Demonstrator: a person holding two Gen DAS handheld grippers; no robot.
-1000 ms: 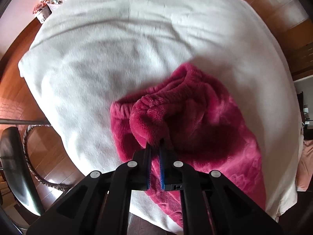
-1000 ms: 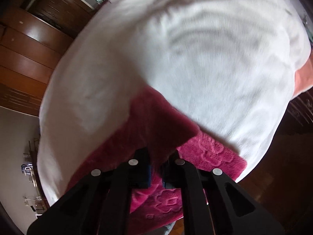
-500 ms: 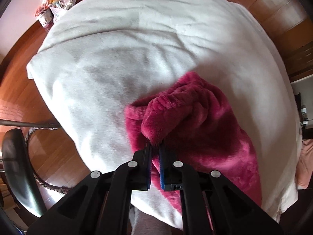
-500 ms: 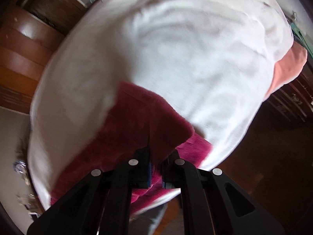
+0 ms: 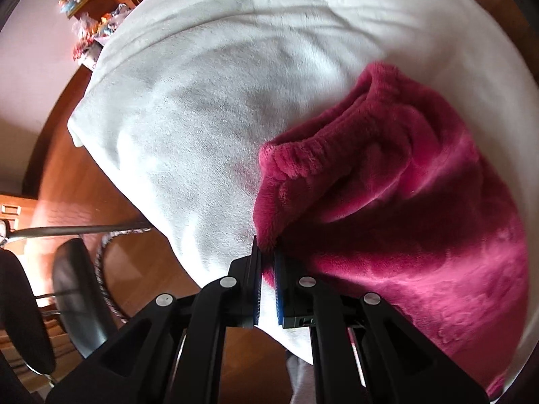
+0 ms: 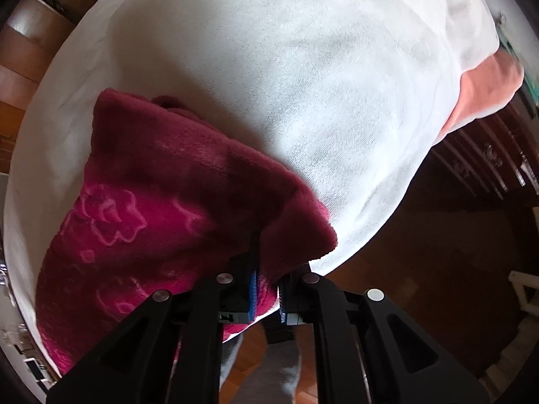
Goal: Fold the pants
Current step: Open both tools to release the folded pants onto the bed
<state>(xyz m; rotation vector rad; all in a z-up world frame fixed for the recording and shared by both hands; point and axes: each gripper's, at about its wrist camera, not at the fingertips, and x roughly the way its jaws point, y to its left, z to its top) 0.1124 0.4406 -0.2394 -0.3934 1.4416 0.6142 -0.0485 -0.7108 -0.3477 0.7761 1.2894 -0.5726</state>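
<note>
In the left wrist view, the pants [image 5: 404,208] are spread on the white blanket [image 5: 209,107], and a waistband corner is pinched by the closed left gripper [image 5: 267,262], seemingly so the fabric can be drawn flat; the far right edge is cut off. In the right wrist view, another corner is clamped in the right gripper [image 6: 267,269], whose tips are buried in fleece; the pants' lower part is hidden.
</note>
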